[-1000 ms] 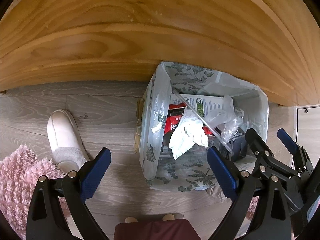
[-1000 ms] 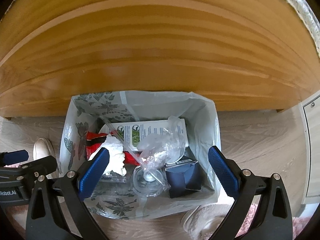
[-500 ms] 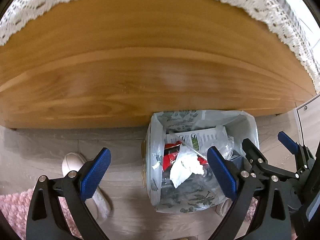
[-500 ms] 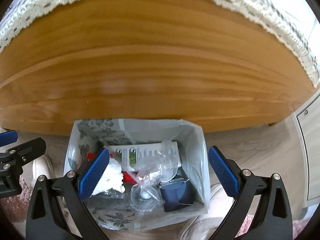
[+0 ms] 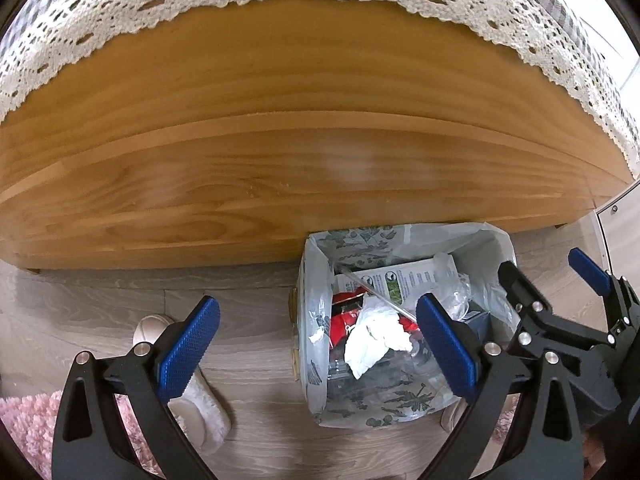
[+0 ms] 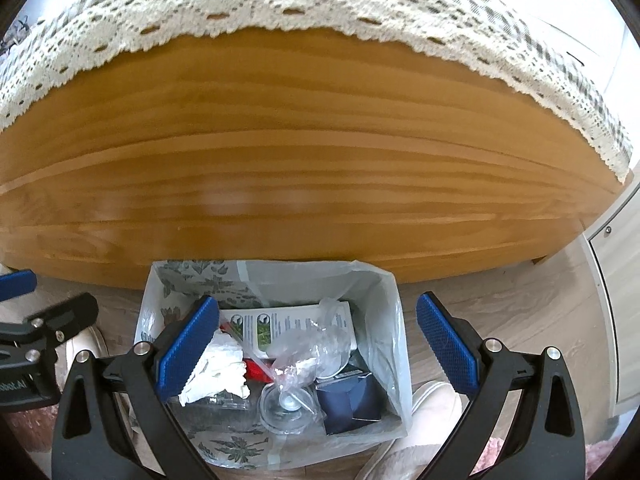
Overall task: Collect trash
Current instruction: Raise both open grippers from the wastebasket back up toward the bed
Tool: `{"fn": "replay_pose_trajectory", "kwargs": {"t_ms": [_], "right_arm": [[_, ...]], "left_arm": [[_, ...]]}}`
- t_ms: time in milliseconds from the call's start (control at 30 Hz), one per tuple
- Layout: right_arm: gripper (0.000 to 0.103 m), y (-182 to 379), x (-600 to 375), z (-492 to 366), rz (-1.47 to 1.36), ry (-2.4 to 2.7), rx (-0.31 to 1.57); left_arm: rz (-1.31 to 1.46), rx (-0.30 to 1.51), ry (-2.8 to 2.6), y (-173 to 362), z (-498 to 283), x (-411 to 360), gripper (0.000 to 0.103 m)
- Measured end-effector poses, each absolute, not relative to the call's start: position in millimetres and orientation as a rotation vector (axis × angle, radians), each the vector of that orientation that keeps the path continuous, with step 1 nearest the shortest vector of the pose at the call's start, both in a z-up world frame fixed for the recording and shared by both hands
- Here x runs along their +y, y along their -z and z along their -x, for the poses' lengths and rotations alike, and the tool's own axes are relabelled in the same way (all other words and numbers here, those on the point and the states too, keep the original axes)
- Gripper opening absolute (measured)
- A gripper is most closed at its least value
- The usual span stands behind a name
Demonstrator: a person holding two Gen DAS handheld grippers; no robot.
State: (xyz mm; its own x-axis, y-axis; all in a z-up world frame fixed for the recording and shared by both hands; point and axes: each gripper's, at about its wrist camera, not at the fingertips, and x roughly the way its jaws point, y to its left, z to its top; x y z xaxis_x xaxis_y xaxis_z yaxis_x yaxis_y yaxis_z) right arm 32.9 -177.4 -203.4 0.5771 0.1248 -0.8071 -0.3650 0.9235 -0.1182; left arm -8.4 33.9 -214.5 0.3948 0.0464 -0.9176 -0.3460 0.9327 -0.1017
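Both wrist cameras look steeply down, sharing the trash bin [image 5: 404,320].

We see the trash bin [image 6: 394,364], lined with a leaf-print plastic bag, standing upright on the floor against the wooden desk, holding crumpled white tissue [image 6: 218,372], a printed leaflet [image 6: 280,322], clear plastic wrap [image 6: 308,344] and a dark box [image 6: 352,400].

Wood floor [image 5: 248,432]; lined bin [image 5: 316,360]; slippers [image 5: 200,412]

Surface: broad honey-coloured wooden table side [image 5: 280,152], far.
Cloth: cream lace-edged tablecloth [image 6: 280,4] over its top.
Floor: grey wood-grain planks [image 5: 92,304].
Near left: white fluffy slipper [image 5: 200,408], pink shaggy rug [image 5: 24,428].
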Motion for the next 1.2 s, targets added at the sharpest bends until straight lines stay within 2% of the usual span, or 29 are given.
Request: {"fn": "replay_pose_trajectory", "kwargs": {"t_ms": [433,833,1200], "right_arm": [[0.095,186,-183,-33,0.235,-0.305,0.882],[0.095,138,-203,-32,0.156,-0.268,0.710],[0.095,73,-213,-47,0.142,-0.331,0.564]], "left_arm": [[0.335,1.101,-0.205,202,10,30,0.095],[0.221,0.767,-0.252,128,23,42,0.095],[0.272,0.601,-0.255,76,17,68,0.095]]}}
